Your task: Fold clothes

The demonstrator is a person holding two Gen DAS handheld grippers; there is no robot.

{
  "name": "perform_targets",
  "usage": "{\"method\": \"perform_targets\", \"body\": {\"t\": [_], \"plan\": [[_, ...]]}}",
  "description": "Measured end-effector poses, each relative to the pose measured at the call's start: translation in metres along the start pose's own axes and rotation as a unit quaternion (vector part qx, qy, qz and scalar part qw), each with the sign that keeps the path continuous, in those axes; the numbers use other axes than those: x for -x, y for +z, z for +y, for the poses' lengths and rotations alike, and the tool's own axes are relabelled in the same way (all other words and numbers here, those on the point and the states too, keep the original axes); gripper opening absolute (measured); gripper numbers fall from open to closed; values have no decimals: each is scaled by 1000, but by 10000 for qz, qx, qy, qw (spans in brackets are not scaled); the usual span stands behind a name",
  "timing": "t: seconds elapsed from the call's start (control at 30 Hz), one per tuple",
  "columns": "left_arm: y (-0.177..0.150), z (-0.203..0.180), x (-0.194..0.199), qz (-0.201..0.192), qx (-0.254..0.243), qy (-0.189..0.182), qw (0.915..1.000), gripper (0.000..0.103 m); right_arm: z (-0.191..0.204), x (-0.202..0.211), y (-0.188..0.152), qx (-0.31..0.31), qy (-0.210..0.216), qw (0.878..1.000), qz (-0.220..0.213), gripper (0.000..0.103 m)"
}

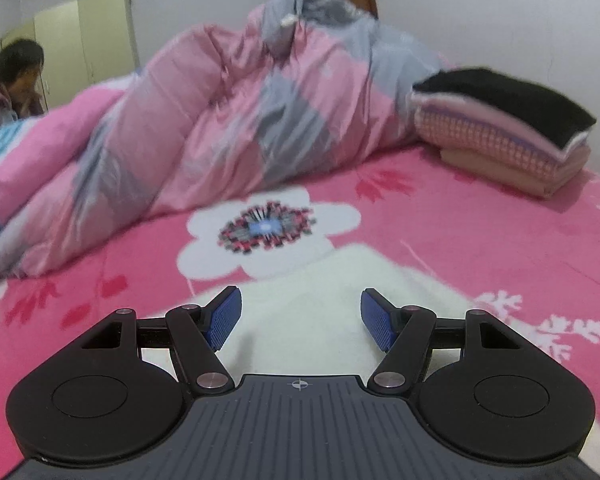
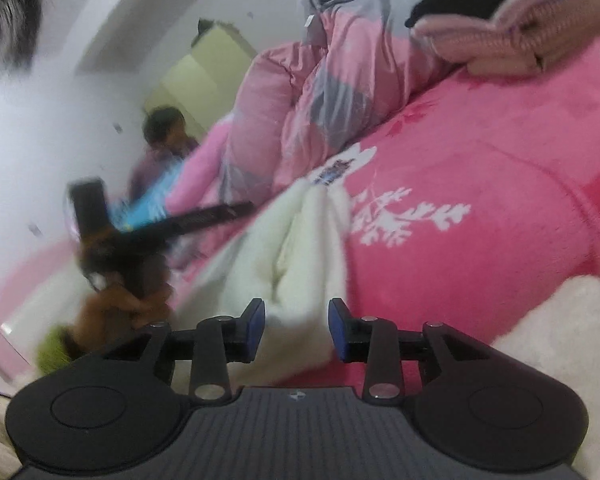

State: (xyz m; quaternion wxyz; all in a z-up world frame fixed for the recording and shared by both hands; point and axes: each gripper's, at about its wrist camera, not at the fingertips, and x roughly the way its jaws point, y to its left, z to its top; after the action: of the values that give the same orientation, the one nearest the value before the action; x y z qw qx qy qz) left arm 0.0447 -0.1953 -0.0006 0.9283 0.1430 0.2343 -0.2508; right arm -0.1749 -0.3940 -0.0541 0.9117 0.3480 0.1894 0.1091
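Note:
A white fluffy garment [image 1: 332,280] lies on the pink flowered bed sheet [image 1: 480,232]. My left gripper [image 1: 300,318] hovers over its near part with the blue pads wide apart and nothing pinched. In the right wrist view the same white garment [image 2: 300,248] is bunched into soft folds. My right gripper [image 2: 297,328] is tilted over it, jaws partly apart, cloth lying between the pads without being pressed. At the left of that view a hand [image 2: 120,304] holds the blurred left gripper. A stack of folded clothes [image 1: 500,128], black on top of pink knits, sits at the far right.
A crumpled pink and grey quilt [image 1: 220,120] is heaped across the back of the bed. A person [image 1: 16,80] sits beyond it at the far left, in front of a pale yellow wardrobe [image 1: 84,40]. White walls stand behind.

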Motion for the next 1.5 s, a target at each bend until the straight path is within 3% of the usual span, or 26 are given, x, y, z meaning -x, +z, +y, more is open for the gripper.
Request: {"method": "perform_targets", "body": {"t": [0.13,0.37,0.6,1.07,1.13,1.27,1.5], "plan": [[-1,4,-5,150,167,17,9997,66,-10,-16,12,-62,390,9991,152,37],[-1,17,-13,339,645,-71,9973,67,-15,-17,8,-111,633,9971,412,45],[-2,16,-12,295,616,16,9977,67,-6,-3,-3,10,662,9962,562,52],[-3,17,-11,257,675,105,9973,67,6,-14,-7,99,511,9969,589,51],[-3,17,-11,239,674,130,9974,67,9,-18,-7,79,442,9978,478,47],[-4,16,-8,179,668,202,9974,67,11,-28,-11,44,195,9994,276,25],[4,7,-2,108,433,238,9987,66,23,-10,-2,241,375,9984,-350,18]]}}
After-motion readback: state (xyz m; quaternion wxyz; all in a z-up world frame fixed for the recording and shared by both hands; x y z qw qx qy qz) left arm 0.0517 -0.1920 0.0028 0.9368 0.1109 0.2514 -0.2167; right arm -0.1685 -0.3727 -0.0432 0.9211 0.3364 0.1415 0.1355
